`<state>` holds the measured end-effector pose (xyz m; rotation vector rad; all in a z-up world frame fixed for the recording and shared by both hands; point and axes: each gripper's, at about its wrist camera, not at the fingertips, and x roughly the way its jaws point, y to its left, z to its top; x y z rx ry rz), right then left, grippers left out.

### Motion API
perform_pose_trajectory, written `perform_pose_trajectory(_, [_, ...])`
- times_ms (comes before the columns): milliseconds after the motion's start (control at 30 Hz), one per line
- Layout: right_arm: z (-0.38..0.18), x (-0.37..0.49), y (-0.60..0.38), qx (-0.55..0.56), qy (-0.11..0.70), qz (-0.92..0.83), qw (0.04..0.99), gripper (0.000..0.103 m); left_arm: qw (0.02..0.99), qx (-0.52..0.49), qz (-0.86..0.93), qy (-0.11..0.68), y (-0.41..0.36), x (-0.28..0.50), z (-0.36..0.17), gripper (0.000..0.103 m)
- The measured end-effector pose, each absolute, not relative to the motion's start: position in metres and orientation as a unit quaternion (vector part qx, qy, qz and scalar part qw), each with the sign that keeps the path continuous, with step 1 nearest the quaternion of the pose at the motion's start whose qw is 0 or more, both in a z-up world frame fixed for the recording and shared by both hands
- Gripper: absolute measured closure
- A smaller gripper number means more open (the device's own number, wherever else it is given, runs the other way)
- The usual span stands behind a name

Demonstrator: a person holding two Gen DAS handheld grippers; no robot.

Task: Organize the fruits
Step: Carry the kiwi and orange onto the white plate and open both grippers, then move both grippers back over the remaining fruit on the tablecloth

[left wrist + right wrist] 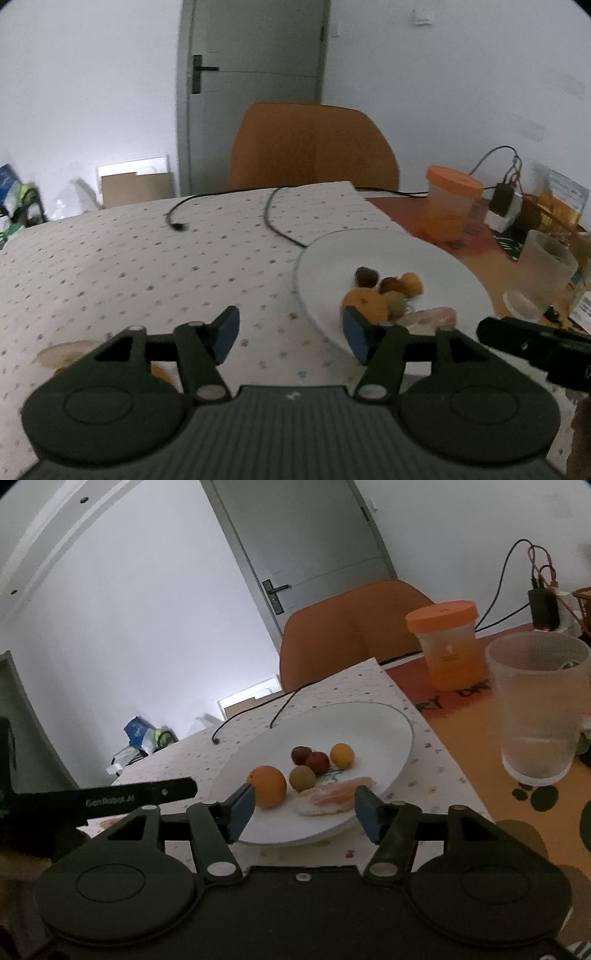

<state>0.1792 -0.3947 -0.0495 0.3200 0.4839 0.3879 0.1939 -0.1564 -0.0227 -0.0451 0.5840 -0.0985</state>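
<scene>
My right gripper [304, 810] sits low at the bottom centre of its frame with its jaws spread wide and nothing between them, framing the near rim of the white plate [391, 716]. My left gripper [291, 334] is likewise wide open and empty, hanging over the dotted tablecloth [129, 266], with the plate to its right in that view.

The fruits lie in the middle of the plate: an orange [267, 786] nearest the left fingertip, a greenish round fruit [302, 778] just beside it, two dark red ones [317, 762] touching each other behind, and a small yellow one [341, 755] to their right. A pale peel-like piece [336, 795] lies along the near rim; I cannot tell what it is.

I judge that the next pick is the orange. To do it well I would shift the right gripper slightly left so the orange centres between the fingers, come in low over the rim without nudging the plate, and close gently. The frosted cup [539, 709] at the right edge stands close, so I'd keep my swing away from it.
</scene>
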Motion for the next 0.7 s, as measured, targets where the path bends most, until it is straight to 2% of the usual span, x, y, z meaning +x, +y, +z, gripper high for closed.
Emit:
perform_pose_trajectory(100, [-0.047,0.176,-0.391,0.157,0.233,0.196,0.939,0.038,0.956,-0.028,-0.032,0.289,-0.147,0.187,-0.022,0.038])
perform_pose_trajectory(167, [-0.045,0.176,-0.388,0.157,0.233,0.203,0.938,0.037,0.956,-0.032,-0.021,0.289,-0.14,0.18,-0.021,0.031])
perform_pose_trajectory(300, [-0.041,0.172,-0.384,0.154,0.226,0.208,0.939,0.028,0.958,-0.028,-0.014,0.286,-0.131,0.169,-0.017,0.026])
perform_pose_trajectory(433, [-0.041,0.172,-0.376,0.148,0.237,0.206,0.938,0.026,0.959,-0.039,-0.005,0.281,-0.12,0.161,-0.016,0.019])
perform_pose_trajectory(600, [-0.036,0.168,-0.365,0.134,0.238,0.203,0.94,0.01,0.958,-0.047,-0.001,0.281,-0.108,0.153,-0.017,0.018])
perform_pose_trajectory(700, [-0.034,0.168,-0.358,0.131,0.238,0.199,0.941,0.005,0.958,-0.058,0.004,0.281,-0.1,0.148,-0.016,0.016])
